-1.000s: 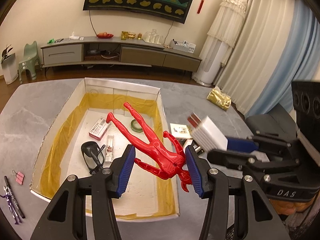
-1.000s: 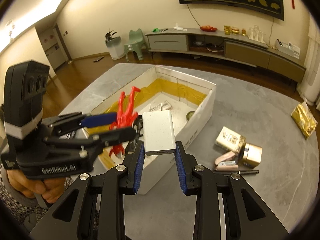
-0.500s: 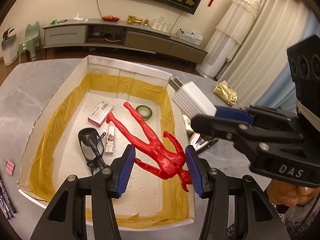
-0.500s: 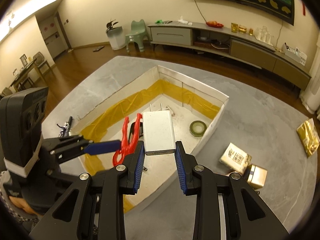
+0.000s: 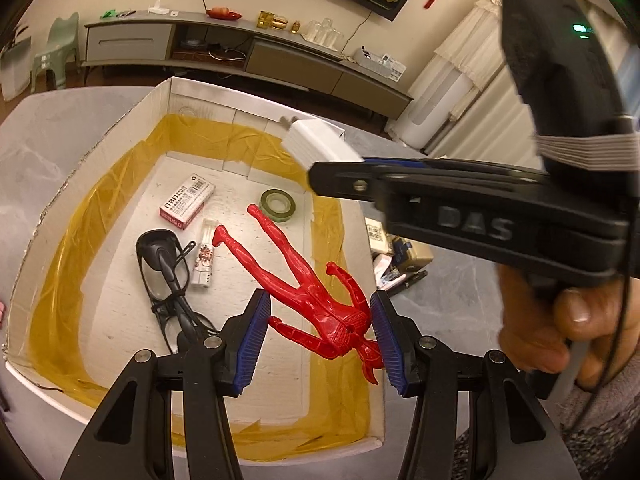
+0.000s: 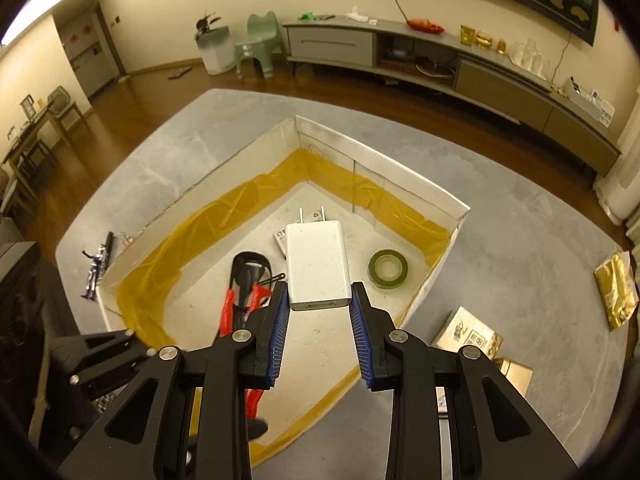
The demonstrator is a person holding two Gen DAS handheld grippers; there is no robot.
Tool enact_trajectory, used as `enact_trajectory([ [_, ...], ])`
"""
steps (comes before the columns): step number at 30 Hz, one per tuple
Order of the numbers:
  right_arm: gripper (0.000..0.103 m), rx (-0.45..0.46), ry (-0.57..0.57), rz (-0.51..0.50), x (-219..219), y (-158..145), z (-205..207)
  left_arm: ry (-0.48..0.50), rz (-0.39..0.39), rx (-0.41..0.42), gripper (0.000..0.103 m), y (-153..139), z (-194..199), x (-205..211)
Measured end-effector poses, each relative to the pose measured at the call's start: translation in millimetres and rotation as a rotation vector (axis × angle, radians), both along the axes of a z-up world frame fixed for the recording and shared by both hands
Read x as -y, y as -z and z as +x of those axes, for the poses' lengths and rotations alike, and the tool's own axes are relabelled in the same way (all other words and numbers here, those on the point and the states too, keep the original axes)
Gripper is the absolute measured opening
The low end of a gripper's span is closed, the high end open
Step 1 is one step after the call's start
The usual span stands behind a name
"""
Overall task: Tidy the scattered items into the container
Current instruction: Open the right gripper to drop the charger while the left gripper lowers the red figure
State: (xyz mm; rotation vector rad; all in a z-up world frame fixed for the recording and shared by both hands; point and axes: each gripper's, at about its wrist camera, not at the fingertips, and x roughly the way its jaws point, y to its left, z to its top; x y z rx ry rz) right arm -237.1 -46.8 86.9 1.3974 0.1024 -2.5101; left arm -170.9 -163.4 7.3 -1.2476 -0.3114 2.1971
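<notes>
Container: white box [image 6: 404,178] with yellow tape lining its inner walls, standing on a grey table [image 6: 500,248]; both grippers hang over it.
Left gripper [image 5: 318,330]: blue pads clamped on a red figure [image 5: 308,292] at its torso — the legs point toward 11 o'clock in the left wrist view, above the box floor.
Right gripper [image 6: 319,316]: pads closed on the lower end of a white charger [image 6: 316,266], prongs toward 12 o'clock, held over the middle of the box.
Inside the box: green tape roll [image 6: 387,269] at 2 o'clock from the charger, black glasses [image 5: 164,272] at 9 o'clock from the figure, a red-and-white carton [image 5: 186,206], a small white packet [image 5: 203,258].
Outside the box: gold packet [image 6: 616,290] at 3 o'clock in the right wrist view — well apart from the box; patterned carton [image 6: 466,332] just beside the near right wall; purple figure [image 6: 93,274] at 9 o'clock beside the left wall.
Hand [image 5: 560,320]: gripping the right tool's handle.
</notes>
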Motion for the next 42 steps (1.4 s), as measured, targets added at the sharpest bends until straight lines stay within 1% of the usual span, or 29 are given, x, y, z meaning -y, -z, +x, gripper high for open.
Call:
enact_trajectory([
  [4, 0.032, 0.026, -0.001, 0.021, 5.7, 2.7, -13.2, -0.003, 0.025, 0.023, 0.053, 1.4, -4.5, 3.0],
  [9, 0.032, 0.067, 0.009, 0.027, 9.8, 8.1, -31.4, -0.006, 0.031, 0.040, 0.053, 0.5, -10.1, 4.4],
  [14, 0.032, 0.103, 0.019, 0.046, 16.1, 13.3, -47.4, -0.027, -0.010, 0.008, 0.053, -2.0, -15.7, 5.5],
  [17, 0.032, 0.120, 0.024, 0.067, 18.3, 15.8, -54.4, -0.024, -0.027, -0.019, 0.053, -3.7, -15.3, 5.5],
  [25, 0.031, 0.165, 0.045, 0.130, 22.3, 24.1, -68.3, 0.006, 0.007, -0.005, 0.053, -4.9, -15.2, 4.2],
  [33, 0.030, 0.152, 0.053, 0.186, 38.7, 24.7, -75.8, 0.019, 0.067, 0.041, 0.053, 0.9, -20.4, 8.3],
  [34, 0.028, 0.150, 0.055, 0.190, 40.8, 24.9, -76.8, 0.019, 0.071, 0.043, 0.053, 1.0, -20.3, 9.2],
  [35, 0.013, 0.150, 0.055, 0.193, 42.6, 25.0, -78.2, 0.019, 0.074, 0.042, 0.053, 1.0, -20.2, 9.9],
  [39, 0.013, 0.144, 0.067, 0.210, 45.0, 24.0, -84.7, 0.022, 0.094, 0.050, 0.053, 1.8, -21.8, 11.8],
  [41, 0.013, 0.145, 0.075, 0.218, 44.5, 24.3, -87.5, 0.034, 0.128, 0.060, 0.053, 2.2, -23.8, 12.5],
  [42, 0.013, 0.145, 0.084, 0.216, 43.3, 23.8, -88.5, 0.033, 0.137, 0.070, 0.056, 3.2, -25.0, 13.5],
])
